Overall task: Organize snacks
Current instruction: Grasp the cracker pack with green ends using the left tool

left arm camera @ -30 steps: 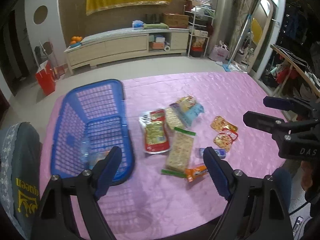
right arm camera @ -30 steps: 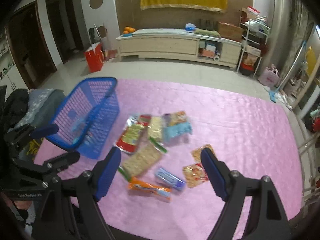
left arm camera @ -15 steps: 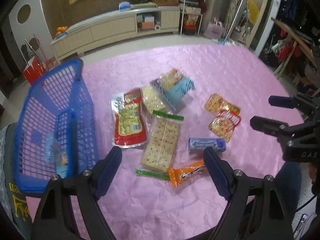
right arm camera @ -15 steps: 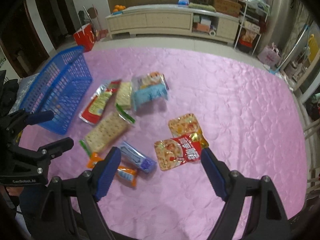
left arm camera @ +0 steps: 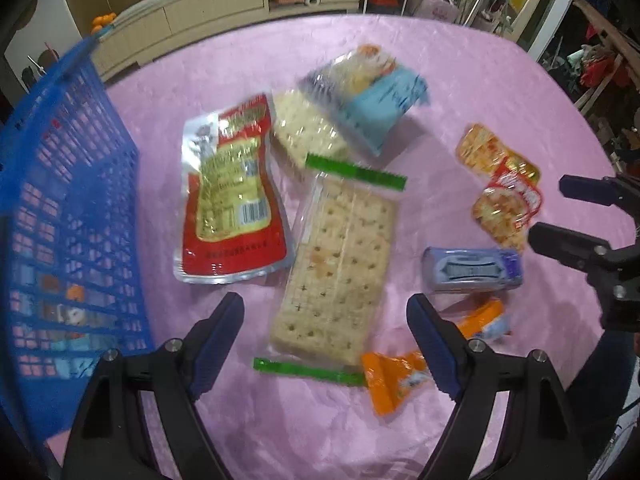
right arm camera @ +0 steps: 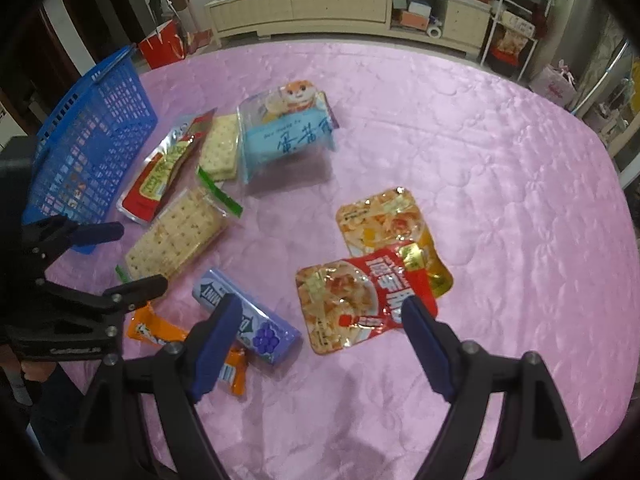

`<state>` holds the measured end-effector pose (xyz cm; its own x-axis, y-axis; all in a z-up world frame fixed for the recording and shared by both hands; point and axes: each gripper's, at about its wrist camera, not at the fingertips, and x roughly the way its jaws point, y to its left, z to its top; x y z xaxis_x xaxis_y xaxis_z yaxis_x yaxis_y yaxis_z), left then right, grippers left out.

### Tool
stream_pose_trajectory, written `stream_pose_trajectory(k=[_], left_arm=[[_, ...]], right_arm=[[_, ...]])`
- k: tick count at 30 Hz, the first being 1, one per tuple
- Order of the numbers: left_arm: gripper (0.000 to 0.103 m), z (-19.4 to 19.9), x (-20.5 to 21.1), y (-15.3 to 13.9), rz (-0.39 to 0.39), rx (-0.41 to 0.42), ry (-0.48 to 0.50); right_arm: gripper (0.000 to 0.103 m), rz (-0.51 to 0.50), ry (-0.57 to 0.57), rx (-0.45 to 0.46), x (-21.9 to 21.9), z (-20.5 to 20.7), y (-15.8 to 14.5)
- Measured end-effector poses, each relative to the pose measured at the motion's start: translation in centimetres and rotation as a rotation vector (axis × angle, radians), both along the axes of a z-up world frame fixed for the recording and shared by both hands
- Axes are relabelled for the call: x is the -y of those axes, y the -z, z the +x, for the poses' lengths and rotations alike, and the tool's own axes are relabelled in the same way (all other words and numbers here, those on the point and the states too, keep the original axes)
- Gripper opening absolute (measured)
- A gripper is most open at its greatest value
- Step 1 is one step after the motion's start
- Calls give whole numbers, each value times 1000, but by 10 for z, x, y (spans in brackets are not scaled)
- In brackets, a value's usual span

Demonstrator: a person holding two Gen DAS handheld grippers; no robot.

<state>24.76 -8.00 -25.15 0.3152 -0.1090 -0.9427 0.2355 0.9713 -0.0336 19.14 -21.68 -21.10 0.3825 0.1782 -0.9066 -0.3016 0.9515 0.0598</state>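
Snacks lie scattered on a pink tablecloth (left arm camera: 460,80). My left gripper (left arm camera: 326,312) hangs open just above a clear cracker pack with green ends (left arm camera: 340,264). Left of it lies a red pouch (left arm camera: 228,200); behind are a smaller cracker pack (left arm camera: 300,128) and a blue bag (left arm camera: 372,88). A purple mint box (left arm camera: 472,270) and an orange wrapper (left arm camera: 396,376) lie to the right. My right gripper (right arm camera: 320,316) is open over a red pouch with food print (right arm camera: 352,300), beside a golden pouch (right arm camera: 384,220). A blue basket (left arm camera: 60,200) stands at the left.
The other gripper shows at each view's edge: the right one (left arm camera: 568,216), the left one (right arm camera: 116,256). Beyond the table stand a long cream cabinet (right arm camera: 340,4), a red bag (right arm camera: 160,46) on the floor and a shelf rack (right arm camera: 516,20).
Both grippers have come down toward the tablecloth and tilted more steeply; the snacks now loom larger. The left one has shifted right from the basket to over the cracker pack. Jaws stayed open.
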Motion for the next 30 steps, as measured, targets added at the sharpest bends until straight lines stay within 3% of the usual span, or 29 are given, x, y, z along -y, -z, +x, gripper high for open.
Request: stream_pose_trajectory(k=[5,10,12,13,14,17,26,30], left_arm=[[82,10,1,20,5,-32,10],[81,18,7,26,25,-14,13],[75,17,11,26,30,-10,17],[64,17,13,25,28,-7,20],[55,16,15,23,24,-2,20],[55,15,17,17,12,-13,6],[55,8,1,-43,-48,127,-118],[55,18,-13,-56,-37,154,-192]], right_arm=[[85,12,4,-11,2,7,5],[85,14,17,-15,6,11,7],[85,16,20,-16,9,12,6],[85,19,20,-16,9,12,6],[85,19,19,-15,10,11,5],[85,22,4,-7,9,12,0],[85,35,-66,61,-9,36,-27],[85,27,-115,85,-28,52,-30]])
